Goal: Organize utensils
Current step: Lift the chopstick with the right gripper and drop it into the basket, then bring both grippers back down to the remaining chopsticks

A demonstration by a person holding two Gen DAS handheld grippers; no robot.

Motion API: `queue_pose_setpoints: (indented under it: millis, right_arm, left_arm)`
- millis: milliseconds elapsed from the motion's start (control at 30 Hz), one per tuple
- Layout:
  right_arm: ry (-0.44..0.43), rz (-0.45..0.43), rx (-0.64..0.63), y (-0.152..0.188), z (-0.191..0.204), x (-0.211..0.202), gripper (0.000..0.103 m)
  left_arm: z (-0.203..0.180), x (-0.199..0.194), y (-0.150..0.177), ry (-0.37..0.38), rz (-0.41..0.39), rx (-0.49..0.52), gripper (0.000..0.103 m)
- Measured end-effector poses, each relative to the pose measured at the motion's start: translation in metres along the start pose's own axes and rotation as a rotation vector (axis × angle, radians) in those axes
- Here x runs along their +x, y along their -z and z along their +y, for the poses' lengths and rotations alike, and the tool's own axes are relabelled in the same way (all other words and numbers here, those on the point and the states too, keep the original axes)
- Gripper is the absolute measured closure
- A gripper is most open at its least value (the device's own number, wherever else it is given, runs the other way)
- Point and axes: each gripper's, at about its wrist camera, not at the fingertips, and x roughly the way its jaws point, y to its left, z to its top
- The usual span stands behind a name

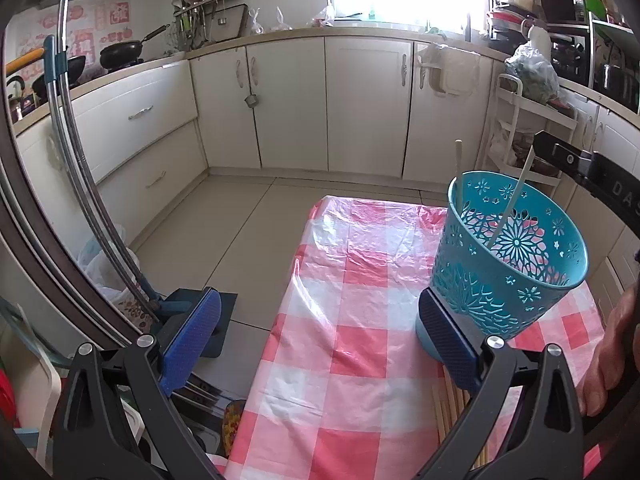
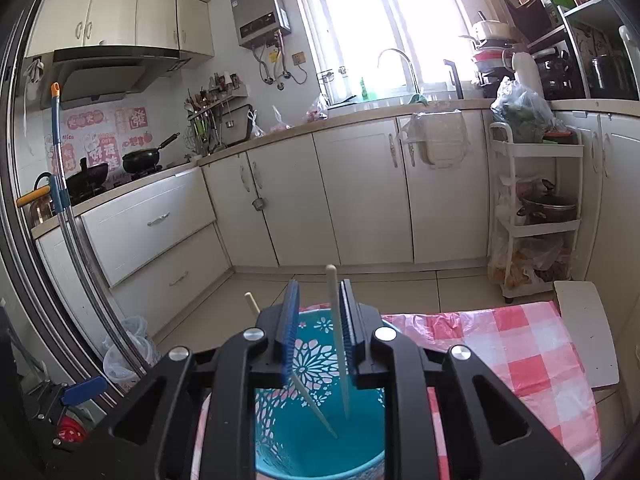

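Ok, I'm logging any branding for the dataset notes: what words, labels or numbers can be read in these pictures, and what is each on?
"DAS", cut off by the picture edge: on the black casing of the right hand-held gripper.
Pink wall stickers behind the stove: Chinese characters, too blurred to read with certainty.
Water heater front panel and its yellow tag: too small to read.

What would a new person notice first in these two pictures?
First, the bright turquoise cut-out bucket on the pink checked tablecloth, with two pale chopsticks standing in it. Next, the right gripper just above its rim, slightly open around one chopstick, and the left gripper, open wide beside the bucket.
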Motion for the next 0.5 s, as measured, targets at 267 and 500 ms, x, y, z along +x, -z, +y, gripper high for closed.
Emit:
queue_pose_setpoints:
  millis: [267,500]
  right_arm:
    - [-0.022,-0.020,-0.026,0.005,0.006,-0.057,0.073]
    - [0.035,0.181,0.005,0.073,-0.005,-0.086,0.076]
  left_arm:
    - [0.005,0.000,0.003,-0.012,0.001,-0.007,0.008]
    - [0.013,0.003,0.005,-0.007,0.024,-0.026,0.008]
